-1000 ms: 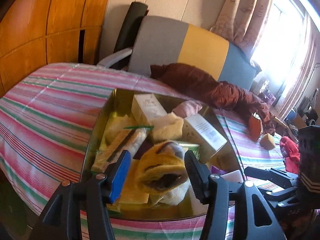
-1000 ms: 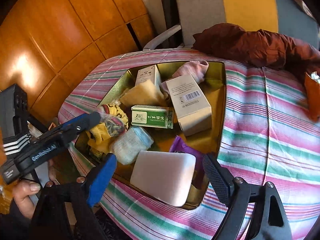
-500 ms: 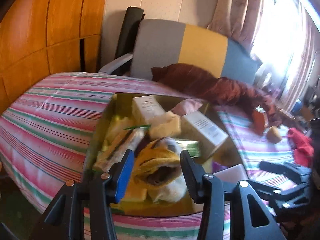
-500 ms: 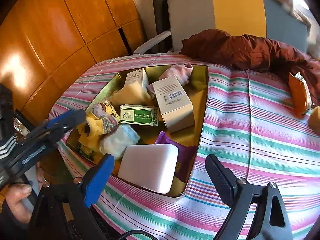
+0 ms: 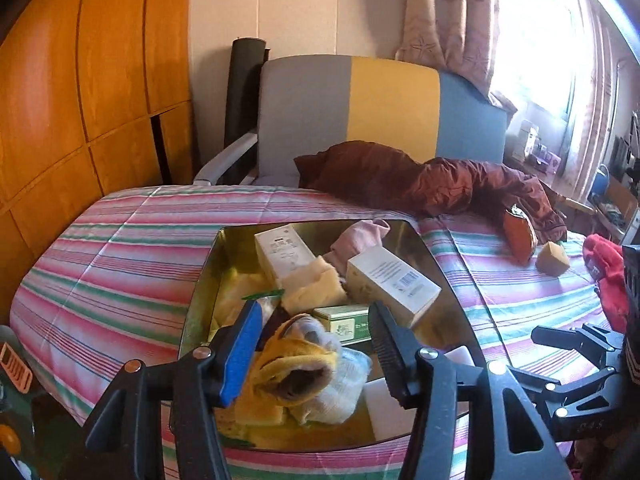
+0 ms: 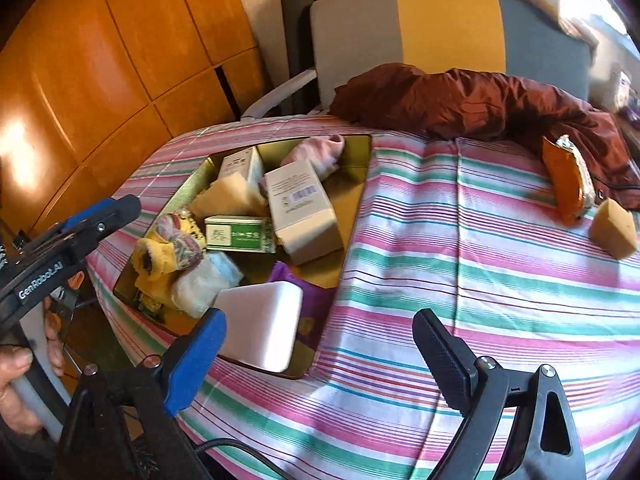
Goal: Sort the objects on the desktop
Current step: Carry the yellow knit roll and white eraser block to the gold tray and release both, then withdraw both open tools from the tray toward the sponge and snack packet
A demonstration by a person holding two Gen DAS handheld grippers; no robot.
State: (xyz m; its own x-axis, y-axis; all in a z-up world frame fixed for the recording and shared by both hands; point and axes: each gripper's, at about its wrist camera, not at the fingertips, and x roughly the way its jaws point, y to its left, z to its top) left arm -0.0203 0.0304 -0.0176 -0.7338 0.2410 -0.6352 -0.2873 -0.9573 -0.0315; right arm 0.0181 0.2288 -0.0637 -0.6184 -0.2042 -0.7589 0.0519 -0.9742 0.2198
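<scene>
Left wrist view: left gripper (image 5: 316,344) jaws opening, nothing clamped; soft yellow knitted sock (image 5: 294,368) between them in gold metal tray (image 5: 200,292), pinchable at cuff.
Right wrist view: right gripper (image 6: 320,356) opening, empty; light white foam block (image 6: 260,324) just ahead.

Striped table (image 6: 460,300) carries gold tray (image 6: 356,184), sponge (image 6: 614,229).

"GenRobot.AI" in white on the black left tongs (image 6: 96,220) (box labels too blurred to read)
</scene>
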